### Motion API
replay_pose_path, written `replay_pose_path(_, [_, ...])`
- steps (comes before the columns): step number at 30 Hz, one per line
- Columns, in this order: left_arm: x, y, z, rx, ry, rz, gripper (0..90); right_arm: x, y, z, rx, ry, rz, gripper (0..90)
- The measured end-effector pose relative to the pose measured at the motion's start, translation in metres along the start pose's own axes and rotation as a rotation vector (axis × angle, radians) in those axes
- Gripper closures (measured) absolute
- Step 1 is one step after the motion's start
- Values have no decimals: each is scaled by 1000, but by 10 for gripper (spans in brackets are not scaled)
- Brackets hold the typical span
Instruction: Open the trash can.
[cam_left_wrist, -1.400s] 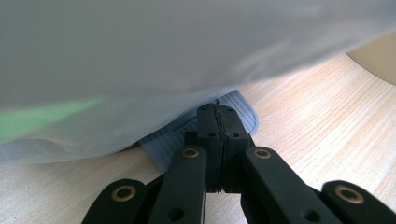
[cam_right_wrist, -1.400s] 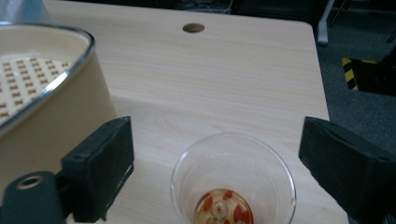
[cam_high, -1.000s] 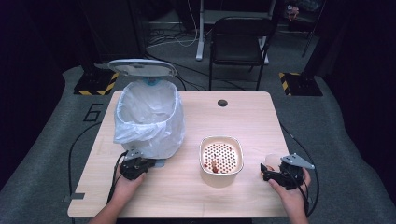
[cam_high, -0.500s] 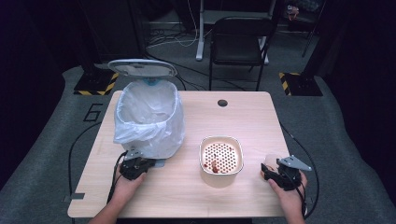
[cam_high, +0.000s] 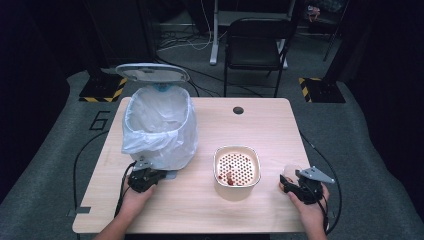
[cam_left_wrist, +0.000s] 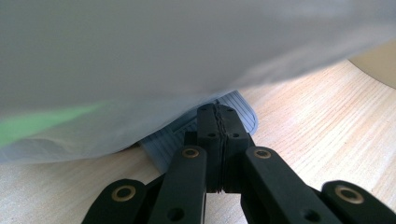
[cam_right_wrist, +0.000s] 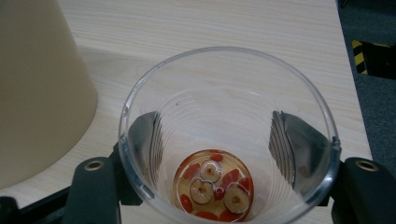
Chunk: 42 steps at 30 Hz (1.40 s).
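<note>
Your right tongs (cam_right_wrist: 219, 154) squeeze a clear plastic cup (cam_right_wrist: 229, 135) beside the cream strainer bowl (cam_high: 237, 166).
Red fruit bits, maybe dates, sit inside; your left tongs (cam_left_wrist: 218, 126) are clenched on the bin's ribbed grey pedal (cam_left_wrist: 240, 109).

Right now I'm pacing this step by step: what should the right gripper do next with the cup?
Probably lift the clear cup: the right gripper has just closed on its sides, and liquid with red fruit slices sits inside, beside the cream strainer bowl.
</note>
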<state>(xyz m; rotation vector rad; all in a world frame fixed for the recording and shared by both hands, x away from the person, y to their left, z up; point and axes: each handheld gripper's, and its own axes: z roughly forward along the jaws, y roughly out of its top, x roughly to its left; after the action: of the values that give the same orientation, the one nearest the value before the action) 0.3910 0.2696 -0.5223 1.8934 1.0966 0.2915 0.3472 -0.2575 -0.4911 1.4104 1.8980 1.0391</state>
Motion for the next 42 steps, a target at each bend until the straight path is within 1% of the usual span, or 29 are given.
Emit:
replay_pose_path(2, [0,-1,0,-5,3,2,893,-1,-1,-1,-2,-3,9,346])
replay_pose_path(4, [-1,-1,0,-6,5,7,892,-2,0,0,-9,-4,3,351])
replay_pose_path(5, [-1,-1,0,-6,9,13,891,-2,1,1,-1,1,3,354])
replay_pose_path(12, [-1,-1,0,-7,8,10,892,-1,2,1,5,1,5,371])
replay_pose_path(13, [-1,-1,0,-9,7,7,892,-1,2,0,1,1,1,375])
replay_pose_path(16, [-1,-2,0,-11,7,5,891,-1,4,-4,-11,7,10,379])
replay_pose_path(19, [-1,-1,0,-10,2,1,892,-1,8,-6,-21,16,2,381])
replay_pose_path(21, [-1,-1,0,-12,3,0,892,1,12,-8,-20,13,-15,381])
replay_pose_path(23, [-1,-1,0,-8,5,4,892,3,16,-10,-24,25,-31,383])
replay_pose_path(24, [-1,-1,0,-8,5,4,892,3,16,-10,-24,25,-31,383])
replay_pose_path(25, [-1,-1,0,-8,5,4,892,7,23,-15,-33,22,-61,384])
replay_pose_path(27, [-1,-1,0,-7,5,6,892,11,31,-20,-38,36,-82,388])
replay_pose_path(28, [-1,-1,0,-7,5,6,892,11,31,-20,-38,36,-82,388])
replay_pose_path(29, [-1,-1,0,-6,5,5,892,15,41,-25,-47,37,-120,393])
replay_pose_path(32, [-1,0,0,-3,2,4,891,22,57,-33,-68,46,-162,396])
replay_pose_path(33, [-1,0,0,4,2,4,891,25,62,-35,-71,49,-181,397])
replay_pose_path(35, [0,0,0,3,0,4,892,30,73,-37,-79,55,-215,398])
replay_pose_path(38, [-1,0,0,6,4,6,892,34,82,-36,-82,62,-229,400])
replay_pose_path(40, [-1,0,0,4,3,9,892,37,87,-35,-93,70,-220,401])
replay_pose_path(41, [-1,0,0,4,5,10,891,38,90,-35,-103,72,-233,401])
replay_pose_path(42, [-1,0,0,1,7,11,891,38,91,-34,-111,74,-236,402])
